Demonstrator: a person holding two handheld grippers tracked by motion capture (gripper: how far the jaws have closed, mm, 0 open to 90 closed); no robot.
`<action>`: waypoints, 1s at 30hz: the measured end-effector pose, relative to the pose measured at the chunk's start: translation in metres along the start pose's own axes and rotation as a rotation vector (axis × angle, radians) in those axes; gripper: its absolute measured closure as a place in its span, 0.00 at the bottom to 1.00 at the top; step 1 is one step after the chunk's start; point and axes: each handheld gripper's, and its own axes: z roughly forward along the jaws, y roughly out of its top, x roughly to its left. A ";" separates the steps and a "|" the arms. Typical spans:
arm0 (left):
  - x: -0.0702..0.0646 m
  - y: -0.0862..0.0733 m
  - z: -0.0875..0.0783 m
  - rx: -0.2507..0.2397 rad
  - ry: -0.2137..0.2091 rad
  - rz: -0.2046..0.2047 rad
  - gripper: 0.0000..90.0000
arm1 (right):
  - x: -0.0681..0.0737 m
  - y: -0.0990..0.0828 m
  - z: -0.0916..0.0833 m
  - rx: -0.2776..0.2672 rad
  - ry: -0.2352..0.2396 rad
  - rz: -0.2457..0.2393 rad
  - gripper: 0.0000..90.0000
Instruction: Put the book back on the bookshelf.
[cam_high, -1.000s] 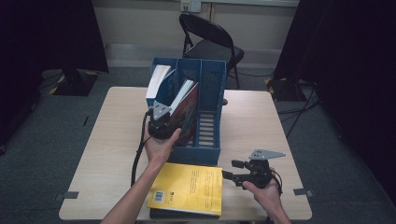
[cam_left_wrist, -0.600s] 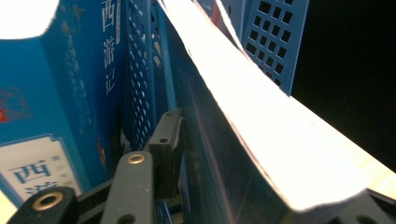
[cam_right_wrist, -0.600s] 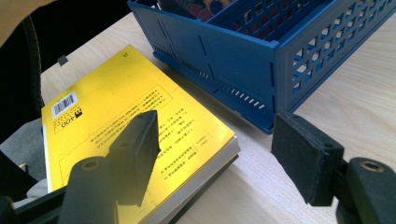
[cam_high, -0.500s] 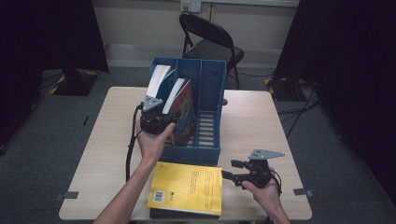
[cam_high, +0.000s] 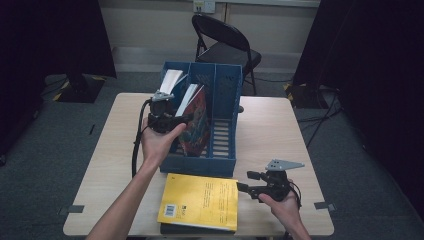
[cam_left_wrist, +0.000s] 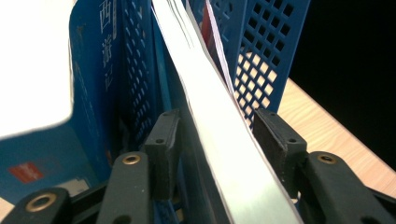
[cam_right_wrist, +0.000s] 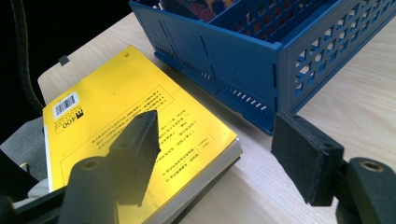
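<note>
Left gripper (cam_high: 186, 120), jaws just opened off the filed book (cam_high: 196, 122), should lift clear; right gripper (cam_high: 243, 188) waits open.

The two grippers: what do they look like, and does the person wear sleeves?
Both are black. The left gripper has a small grey plate on top and a black cable looping down beside the forearm. The right gripper carries a grey three-cornered plate. In the gripper views, each has two flat rectangular black pads on black links with brass-coloured rivets. The forearms are bare; no sleeves show.
</note>
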 end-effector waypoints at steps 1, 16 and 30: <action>0.000 0.002 0.000 0.013 0.001 -0.003 0.60 | 0.000 0.000 0.000 0.001 0.001 0.001 0.35; -0.001 0.043 0.008 0.233 0.029 -0.031 0.60 | -0.001 0.000 0.000 0.002 0.003 0.008 0.35; -0.007 0.058 0.039 0.473 0.116 -0.052 0.64 | -0.003 0.000 -0.003 -0.002 0.001 0.014 0.35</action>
